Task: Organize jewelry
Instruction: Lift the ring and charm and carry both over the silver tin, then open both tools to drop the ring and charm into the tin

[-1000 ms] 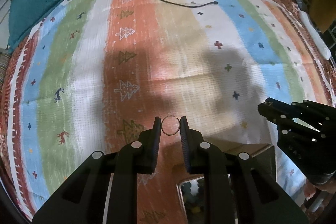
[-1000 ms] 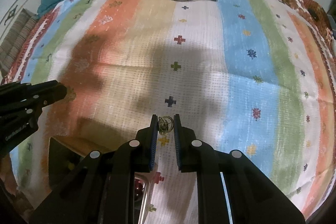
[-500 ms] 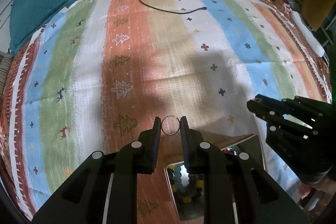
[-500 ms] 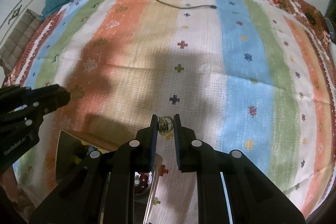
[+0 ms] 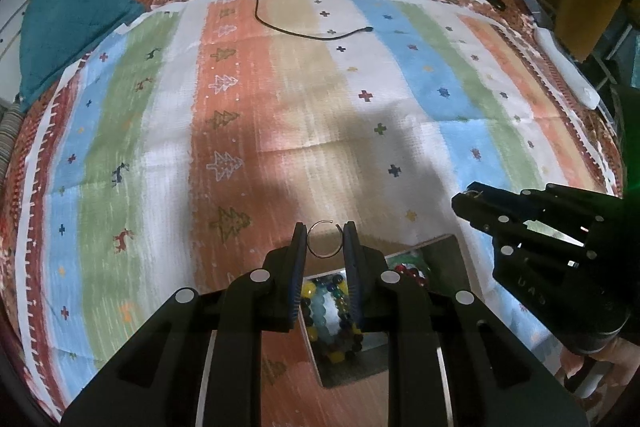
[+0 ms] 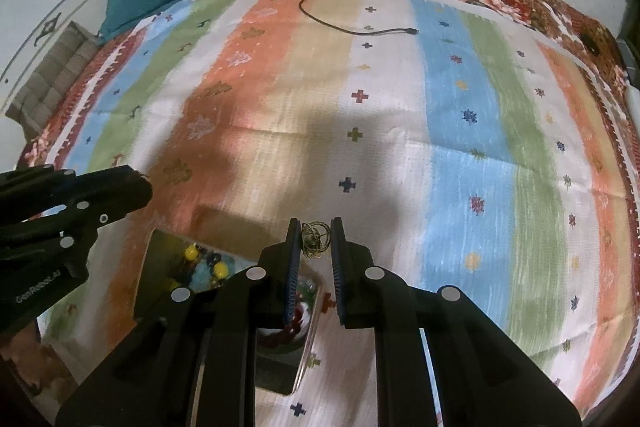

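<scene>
My left gripper (image 5: pixel 324 237) is shut on a thin wire hoop ring (image 5: pixel 325 239), held above a clear box (image 5: pixel 460 251) of coloured beaded jewelry (image 5: pixel 328 303). To its right the right gripper (image 5: pixel 470 203) shows in the left wrist view. In the right wrist view my right gripper (image 6: pixel 316 237) is shut on a small gold wire earring (image 6: pixel 314 241). Below it lies the clear box (image 6: pixel 150 267) with yellow and blue beads (image 6: pixel 204 265) and red beads (image 6: pixel 292 323). The left gripper (image 6: pixel 136 187) shows at the left edge.
Everything sits over a striped, patterned cloth (image 5: pixel 280 107) on a bed. A black cable (image 5: pixel 304 33) lies at the far side. A teal cloth (image 5: pixel 68 23) is bunched at the far left. A white object (image 5: pixel 568 67) lies along the right edge.
Both grippers have risen and drawn back with their pieces still held. More of the clear box and its beads has come into view beneath them.
</scene>
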Tool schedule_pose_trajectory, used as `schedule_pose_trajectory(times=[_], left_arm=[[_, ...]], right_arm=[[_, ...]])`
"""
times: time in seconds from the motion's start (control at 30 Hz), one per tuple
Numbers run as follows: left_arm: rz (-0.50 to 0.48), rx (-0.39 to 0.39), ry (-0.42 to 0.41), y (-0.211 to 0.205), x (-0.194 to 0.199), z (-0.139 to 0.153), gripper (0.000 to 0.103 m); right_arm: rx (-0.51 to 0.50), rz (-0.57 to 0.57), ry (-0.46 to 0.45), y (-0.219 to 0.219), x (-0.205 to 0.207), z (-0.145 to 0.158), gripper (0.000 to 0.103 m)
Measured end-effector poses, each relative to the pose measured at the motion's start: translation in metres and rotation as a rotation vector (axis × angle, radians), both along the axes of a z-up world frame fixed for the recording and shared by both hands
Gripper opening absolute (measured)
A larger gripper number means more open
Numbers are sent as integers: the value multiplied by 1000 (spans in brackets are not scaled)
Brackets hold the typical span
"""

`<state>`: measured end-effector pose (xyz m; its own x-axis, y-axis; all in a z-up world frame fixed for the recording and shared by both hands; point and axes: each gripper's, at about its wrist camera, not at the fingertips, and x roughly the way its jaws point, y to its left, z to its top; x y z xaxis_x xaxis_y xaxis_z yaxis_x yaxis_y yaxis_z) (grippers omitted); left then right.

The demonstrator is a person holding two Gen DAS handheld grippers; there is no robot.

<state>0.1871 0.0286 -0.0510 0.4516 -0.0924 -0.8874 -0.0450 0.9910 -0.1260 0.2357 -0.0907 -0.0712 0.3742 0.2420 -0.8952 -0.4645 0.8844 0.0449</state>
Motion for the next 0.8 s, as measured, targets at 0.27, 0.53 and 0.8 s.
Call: schedule_pose_trajectory(times=[0.27,0.53,0.8], left_arm=[[-1,-9,-16,-5,-17,5,18],[-5,-21,-40,-9,-33,12,18],[-22,-17,-61,-19,-49,16,18]], right_arm=[[8,34,-10,1,-23,5,16],[14,62,-12,4,-40,7,16],[20,81,-6,2,-56,9,16]])
